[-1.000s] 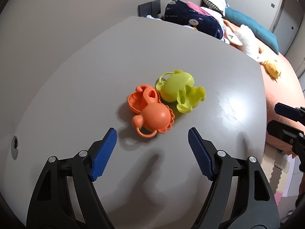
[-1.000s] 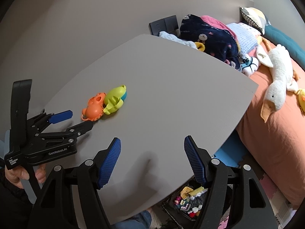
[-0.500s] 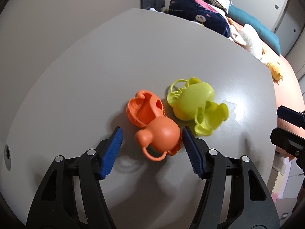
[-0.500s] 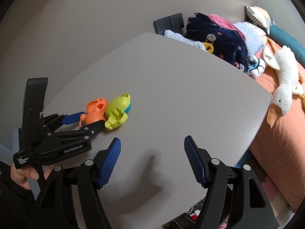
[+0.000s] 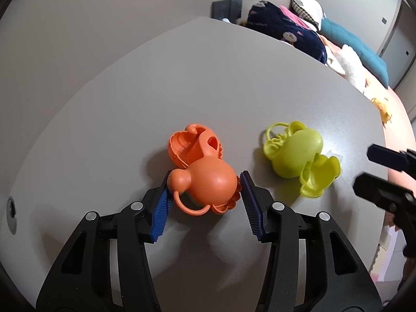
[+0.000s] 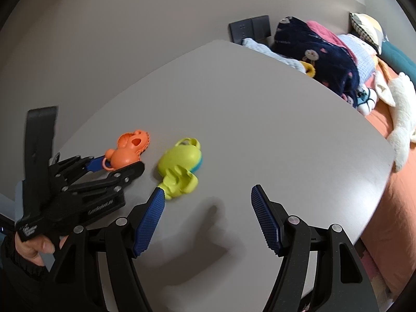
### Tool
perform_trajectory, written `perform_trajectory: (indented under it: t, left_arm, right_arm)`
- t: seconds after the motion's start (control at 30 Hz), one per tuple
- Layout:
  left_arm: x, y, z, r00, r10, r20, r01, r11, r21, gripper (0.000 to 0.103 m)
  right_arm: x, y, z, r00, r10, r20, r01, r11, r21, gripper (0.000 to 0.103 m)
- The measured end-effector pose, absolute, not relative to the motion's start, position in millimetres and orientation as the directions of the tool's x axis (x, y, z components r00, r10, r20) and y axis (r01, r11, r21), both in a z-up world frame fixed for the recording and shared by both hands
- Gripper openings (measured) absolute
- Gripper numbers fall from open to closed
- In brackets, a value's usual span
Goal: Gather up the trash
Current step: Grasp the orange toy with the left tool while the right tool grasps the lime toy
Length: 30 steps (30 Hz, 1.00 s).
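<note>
An orange plastic toy (image 5: 205, 174) lies on the grey table (image 5: 182, 78); it also shows in the right wrist view (image 6: 128, 150). My left gripper (image 5: 204, 189) has its blue pads closed against both sides of the toy's round body. A lime-green plastic toy (image 5: 299, 156) lies just to its right, also seen in the right wrist view (image 6: 180, 167). My right gripper (image 6: 208, 202) is open and empty above the table, its left pad close to the green toy. The right gripper's tips show at the left wrist view's right edge (image 5: 384, 171).
A bed (image 6: 390, 208) with an orange sheet runs along the table's right edge, with folded clothes (image 6: 319, 52), pillows and a white plush goose (image 6: 403, 109). A dark wall plate (image 6: 249, 28) sits behind the table. A small grommet hole (image 5: 11, 208) is in the table's left side.
My left gripper moved forward around the orange toy and closed its pads on it. The orange and green toys now lie apart. My right gripper moved closer to the green toy.
</note>
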<state>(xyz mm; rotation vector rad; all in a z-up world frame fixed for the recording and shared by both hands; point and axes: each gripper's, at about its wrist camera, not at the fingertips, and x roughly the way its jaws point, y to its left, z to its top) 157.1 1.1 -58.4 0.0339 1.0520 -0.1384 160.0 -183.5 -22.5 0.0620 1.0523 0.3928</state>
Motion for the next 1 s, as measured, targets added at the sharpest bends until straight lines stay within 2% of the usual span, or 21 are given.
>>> perform_trajectory:
  t: [0.07, 0.1, 0.43, 0.6, 0.83, 1.0]
  left_arm:
    - [154.2, 7.1, -55.2, 0.494, -0.095, -0.865, 0.119, 0.992, -0.041, 0.045]
    - [152.0, 11.8, -53.4, 0.496, -0.095, -0.863, 0.111, 0.993, -0.046, 0.041]
    - [140.1, 44.5, -59.7, 0.494, -0.068, -0.867, 0.048, 0.998, -0.051, 0.040]
    - [135.6, 53.6, -58.3, 0.505, -0.089, -0.858, 0.037, 0.996, -0.081, 0.040]
    - [130.7, 60.8, -55.4, 0.514, -0.100, -0.852, 0.021, 0.994, -0.104, 0.040]
    - [128.9, 56.1, -44.9, 0.536, -0.099, -0.838, 0.036, 0.995, -0.095, 0.040]
  right_arm:
    - [165.9, -175.1, -25.0, 0.425, 0.351, -0.834, -0.296, 0.925, 0.239, 0.070]
    - [167.8, -172.1, -26.2, 0.423, 0.352, -0.835, -0.300, 0.924, 0.237, 0.070]
    - [187.3, -140.0, -45.5, 0.391, 0.337, -0.857, -0.338, 0.918, 0.206, 0.070]
    - [194.6, -128.7, -54.1, 0.377, 0.314, -0.871, -0.354, 0.918, 0.178, 0.057]
    - [188.6, -121.2, -55.5, 0.401, 0.269, -0.875, -0.395, 0.913, 0.100, 0.055]
    - [181.5, -124.5, -48.2, 0.409, 0.295, -0.864, -0.407, 0.906, 0.117, 0.055]
